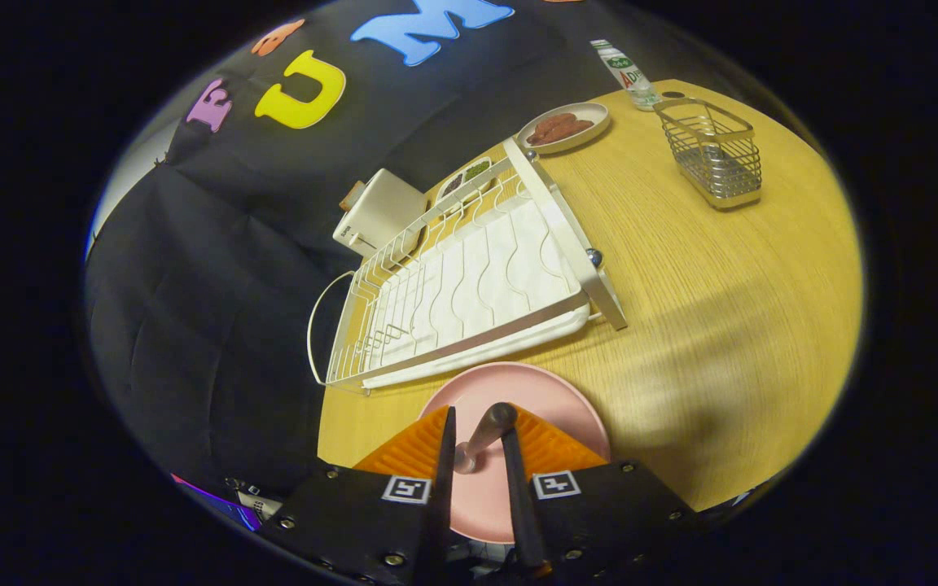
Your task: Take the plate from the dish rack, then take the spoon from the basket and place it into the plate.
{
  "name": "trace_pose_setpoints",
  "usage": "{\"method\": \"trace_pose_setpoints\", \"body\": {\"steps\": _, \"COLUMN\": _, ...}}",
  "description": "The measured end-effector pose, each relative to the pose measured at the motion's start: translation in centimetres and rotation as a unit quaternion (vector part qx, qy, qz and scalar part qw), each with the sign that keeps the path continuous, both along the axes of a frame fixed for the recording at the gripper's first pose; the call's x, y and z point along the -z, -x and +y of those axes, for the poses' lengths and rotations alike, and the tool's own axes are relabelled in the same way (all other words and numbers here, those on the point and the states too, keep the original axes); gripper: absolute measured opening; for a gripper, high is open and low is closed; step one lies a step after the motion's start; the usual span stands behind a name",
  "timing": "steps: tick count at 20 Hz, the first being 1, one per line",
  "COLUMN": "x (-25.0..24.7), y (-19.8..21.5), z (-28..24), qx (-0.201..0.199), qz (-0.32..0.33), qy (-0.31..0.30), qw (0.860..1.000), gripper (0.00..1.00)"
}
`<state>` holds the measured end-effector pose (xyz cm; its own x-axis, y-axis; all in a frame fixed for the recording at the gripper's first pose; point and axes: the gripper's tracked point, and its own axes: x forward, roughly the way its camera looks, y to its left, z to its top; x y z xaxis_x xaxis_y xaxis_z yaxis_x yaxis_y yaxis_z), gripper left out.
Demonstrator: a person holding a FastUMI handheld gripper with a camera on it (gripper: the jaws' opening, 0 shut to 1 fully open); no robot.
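The spoon [485, 435] is pinched between the gripper [481, 439] fingers, over the pink plate [567, 399] at the table's [721, 325] near edge. Beyond the plate stands the bare dish rack [469, 285]. The wire basket [713, 155] sits near the far corner, beside a dish of sausages [563, 128] and a bottle [628, 73].

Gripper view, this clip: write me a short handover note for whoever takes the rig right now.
Tongs: shut on the spoon, held just above the pink plate.
Plate: out of the dish rack, flat on the wooden table in front of it.
Wire basket: far side of the table, no spoon seen inside.
Done: plate taken, spoon picked up.
Left: lower the spoon onto the plate and release.
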<state>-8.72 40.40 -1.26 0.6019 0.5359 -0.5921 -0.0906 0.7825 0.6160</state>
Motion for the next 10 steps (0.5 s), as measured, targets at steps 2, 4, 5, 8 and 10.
{"method": "trace_pose_setpoints", "body": {"steps": 2, "x": -0.8, "y": -0.2, "z": -0.5, "qx": -0.004, "qz": -0.016, "qy": 0.013, "qw": 1.000, "gripper": 0.73}}
{"method": "trace_pose_setpoints", "body": {"steps": 4, "x": -1.6, "y": -0.5, "z": -1.0, "qx": -0.007, "qz": -0.033, "qy": 0.028, "qw": 0.999, "gripper": 0.73}}
{"method": "trace_pose_setpoints", "body": {"steps": 5, "x": -2.2, "y": -0.6, "z": -1.3, "qx": -0.007, "qz": -0.042, "qy": 0.034, "qw": 0.998, "gripper": 0.73}}
{"method": "trace_pose_setpoints", "body": {"steps": 8, "x": -3.9, "y": -1.0, "z": -2.3, "qx": -0.004, "qz": -0.065, "qy": 0.044, "qw": 0.997, "gripper": 0.73}}
{"method": "trace_pose_setpoints", "body": {"steps": 10, "x": -5.3, "y": -1.4, "z": -3.1, "qx": 0.001, "qz": -0.081, "qy": 0.047, "qw": 0.996, "gripper": 0.73}}
